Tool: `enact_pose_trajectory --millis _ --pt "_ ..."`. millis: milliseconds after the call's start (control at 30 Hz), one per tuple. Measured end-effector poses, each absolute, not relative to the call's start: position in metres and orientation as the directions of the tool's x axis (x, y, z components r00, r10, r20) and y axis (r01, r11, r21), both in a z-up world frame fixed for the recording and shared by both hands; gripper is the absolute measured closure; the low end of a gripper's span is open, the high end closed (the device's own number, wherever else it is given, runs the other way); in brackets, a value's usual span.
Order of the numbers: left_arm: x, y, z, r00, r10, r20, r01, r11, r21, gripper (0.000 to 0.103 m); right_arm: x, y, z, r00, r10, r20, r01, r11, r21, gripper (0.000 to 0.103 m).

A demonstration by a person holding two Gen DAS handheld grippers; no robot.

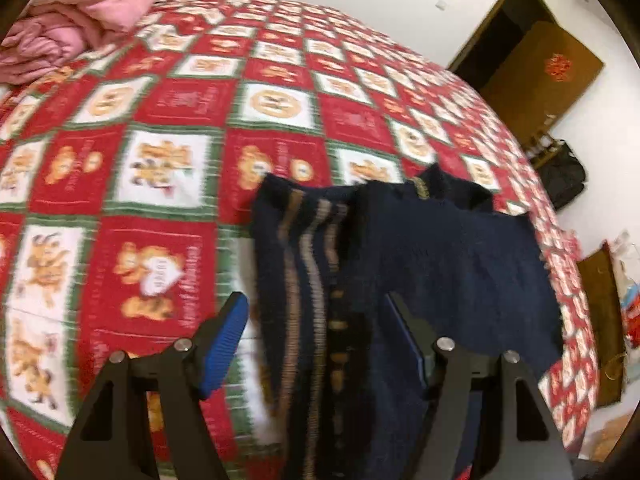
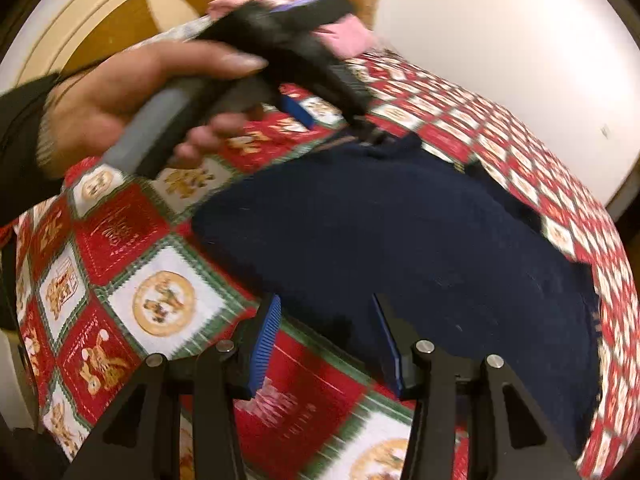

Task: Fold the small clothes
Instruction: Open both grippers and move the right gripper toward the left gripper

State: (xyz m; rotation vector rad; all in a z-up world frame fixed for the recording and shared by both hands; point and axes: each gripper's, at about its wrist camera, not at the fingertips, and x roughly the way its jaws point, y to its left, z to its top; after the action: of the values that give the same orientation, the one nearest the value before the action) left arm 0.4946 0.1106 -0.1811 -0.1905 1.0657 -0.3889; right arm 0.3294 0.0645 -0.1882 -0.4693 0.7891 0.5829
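Both the left gripper and right gripper hung over the sweater, jaws apart, empty. Folding looked half done; next, probably grab an edge.

A home bedroom: patterned quilt covering a bed, pink bedding, wooden door.

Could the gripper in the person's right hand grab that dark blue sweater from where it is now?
Probably yes. The right gripper is open right at the near edge of the navy sweater, which lies flat on the checked bedspread. Nothing lies between them; the left gripper is at the far side.
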Motion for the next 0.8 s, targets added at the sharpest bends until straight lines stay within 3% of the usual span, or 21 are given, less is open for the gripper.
enact_pose_trajectory --millis 133,167,367,533,667,800 --pt "0.503 0.086 -0.191 0.438 -0.211 -0.874 0.259 0.960 -0.102 0.031 0.330 0.092 -0.194 0.554 0.324 -0.767 -0.674 0.715 -0.185 0.056" --pt "0.509 0.087 -0.196 0.437 -0.155 -0.886 0.234 0.971 -0.054 0.027 0.330 0.096 -0.195 0.556 0.322 -0.766 -0.676 0.712 -0.191 0.056" --pt "0.529 0.103 -0.194 0.481 -0.236 -0.844 0.235 0.963 -0.136 0.023 0.329 0.119 -0.204 0.562 0.310 -0.767 -0.685 0.694 -0.222 0.056" --pt "0.547 0.095 -0.210 0.388 -0.367 -0.845 0.277 0.921 -0.272 0.024 0.328 0.132 -0.208 0.599 0.282 -0.750 -0.662 0.701 -0.265 0.056" --pt "0.555 0.086 -0.211 0.384 -0.343 -0.857 0.291 0.926 -0.240 0.023 0.327 0.135 -0.208 0.613 0.275 -0.741 -0.656 0.700 -0.282 0.056" --pt "0.563 0.088 -0.211 0.338 -0.378 -0.862 0.296 0.912 -0.284 0.031 0.323 0.139 -0.212 0.635 0.260 -0.728 -0.651 0.688 -0.322 0.056"
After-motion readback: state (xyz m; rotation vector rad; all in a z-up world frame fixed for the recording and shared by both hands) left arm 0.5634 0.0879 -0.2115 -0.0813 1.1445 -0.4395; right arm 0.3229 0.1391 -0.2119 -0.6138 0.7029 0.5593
